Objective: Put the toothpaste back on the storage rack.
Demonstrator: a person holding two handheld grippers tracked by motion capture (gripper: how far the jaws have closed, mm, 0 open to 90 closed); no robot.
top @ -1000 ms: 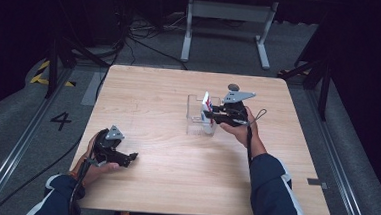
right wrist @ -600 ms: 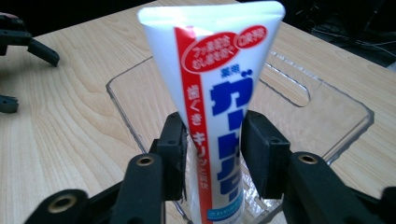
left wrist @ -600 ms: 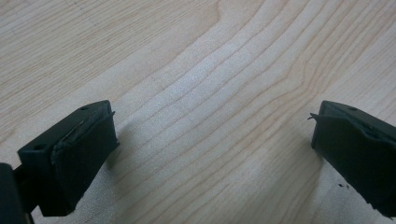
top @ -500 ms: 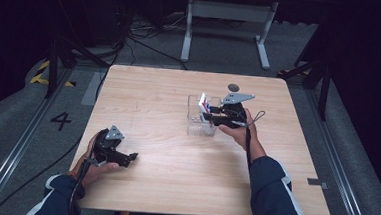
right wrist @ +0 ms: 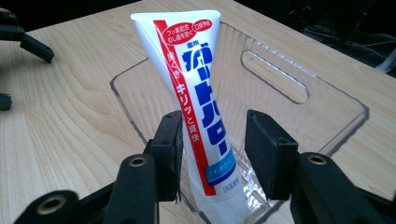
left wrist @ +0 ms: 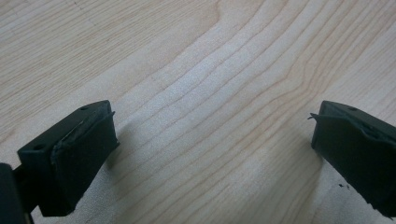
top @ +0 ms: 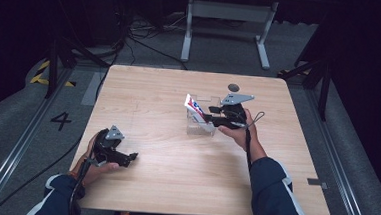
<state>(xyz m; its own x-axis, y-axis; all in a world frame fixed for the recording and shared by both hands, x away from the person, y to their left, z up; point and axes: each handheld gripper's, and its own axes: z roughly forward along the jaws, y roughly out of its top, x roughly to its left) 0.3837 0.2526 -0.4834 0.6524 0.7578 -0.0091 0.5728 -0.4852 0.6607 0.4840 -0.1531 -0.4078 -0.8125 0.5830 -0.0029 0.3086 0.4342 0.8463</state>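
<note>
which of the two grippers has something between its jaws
The right gripper: its jaws flank the white toothpaste tube with red and blue print standing in the clear plastic bin. The left gripper has bare wooden table between its jaws.

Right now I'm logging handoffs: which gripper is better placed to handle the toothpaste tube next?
The right gripper: its jaws straddle the toothpaste tube standing in the clear bin. The left gripper sits apart, open over bare table.
</note>
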